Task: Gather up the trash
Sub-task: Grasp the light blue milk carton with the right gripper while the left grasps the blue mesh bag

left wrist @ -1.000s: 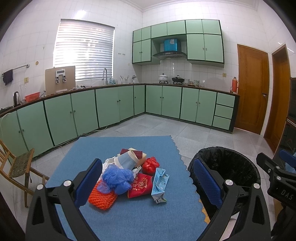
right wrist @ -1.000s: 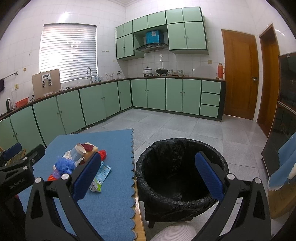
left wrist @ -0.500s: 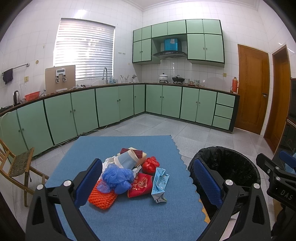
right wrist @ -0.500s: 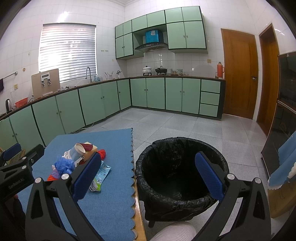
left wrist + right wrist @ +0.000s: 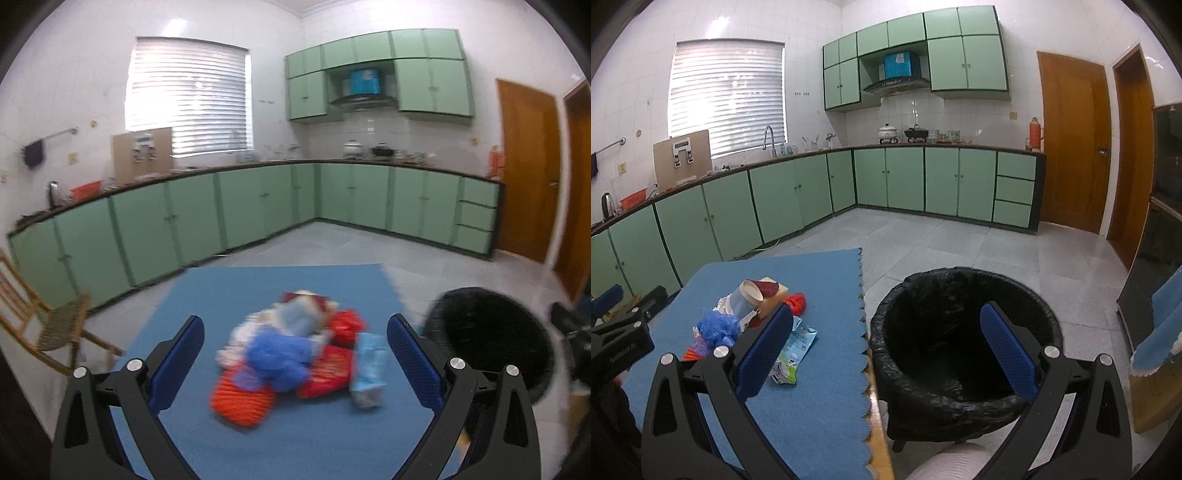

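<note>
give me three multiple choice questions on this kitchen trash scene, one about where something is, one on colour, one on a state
1. Where does the trash pile lie?
A. on the blue mat
B. inside the bin
C. on the counter

2. What colour is the bag lining the trash bin?
A. white
B. black
C. green

3. How is the right gripper set?
A. shut on a cup
B. shut on nothing
C. open and holding nothing

Answers:
1. A, the heap sits on the blue mat beside the bin.
2. B, the liner over the rim is black.
3. C, its blue pads stand wide apart with nothing between them.
</note>
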Tool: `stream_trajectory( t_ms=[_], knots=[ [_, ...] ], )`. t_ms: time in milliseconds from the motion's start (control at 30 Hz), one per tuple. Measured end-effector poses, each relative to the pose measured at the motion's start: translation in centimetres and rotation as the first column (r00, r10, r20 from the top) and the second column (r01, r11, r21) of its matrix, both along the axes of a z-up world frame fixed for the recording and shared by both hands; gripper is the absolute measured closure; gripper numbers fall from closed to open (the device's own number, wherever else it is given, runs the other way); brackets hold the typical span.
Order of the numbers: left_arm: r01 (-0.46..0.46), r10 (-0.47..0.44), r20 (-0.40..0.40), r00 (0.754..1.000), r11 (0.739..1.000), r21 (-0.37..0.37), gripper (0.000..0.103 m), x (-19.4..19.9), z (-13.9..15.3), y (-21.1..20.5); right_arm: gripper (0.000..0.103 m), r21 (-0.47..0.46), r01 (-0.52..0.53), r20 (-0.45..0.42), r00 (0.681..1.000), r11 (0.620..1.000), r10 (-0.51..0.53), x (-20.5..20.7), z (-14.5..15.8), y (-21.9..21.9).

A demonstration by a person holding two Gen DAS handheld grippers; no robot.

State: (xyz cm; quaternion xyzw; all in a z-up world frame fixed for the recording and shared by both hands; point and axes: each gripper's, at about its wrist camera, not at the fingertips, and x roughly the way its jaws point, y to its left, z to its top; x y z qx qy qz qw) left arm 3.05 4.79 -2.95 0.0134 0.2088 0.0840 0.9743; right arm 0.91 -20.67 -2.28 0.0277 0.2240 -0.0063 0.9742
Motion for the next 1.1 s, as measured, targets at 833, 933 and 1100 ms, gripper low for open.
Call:
stream_trajectory(
  t_ms=[833, 933, 1100],
  knots=[
    [-0.114, 0.113, -0.247, 0.962, 0.993, 0.012, 0.006, 3.9, -10.2, 8.6, 0.005, -0.065, -0.202, -0.283, 0.943, 0.977, 0.177, 9.9, -13.6, 13.7],
    [-0.113, 0.111, -0.258, 0.960, 0.994, 0.006, 0.006, 4.2, -10.6, 8.7, 0.005, -0.094, -0.212, -0.308, 0.935, 0.973, 0.174, 10.7, -14.3, 14.3],
    [-0.111, 0.109, -0.270, 0.957, 0.994, 0.006, 0.006, 4.4, -11.0, 8.9, 0.008, -0.117, -0.187, -0.340, 0.930, 0.975, 0.138, 11.6, -14.9, 13.3]
  ],
)
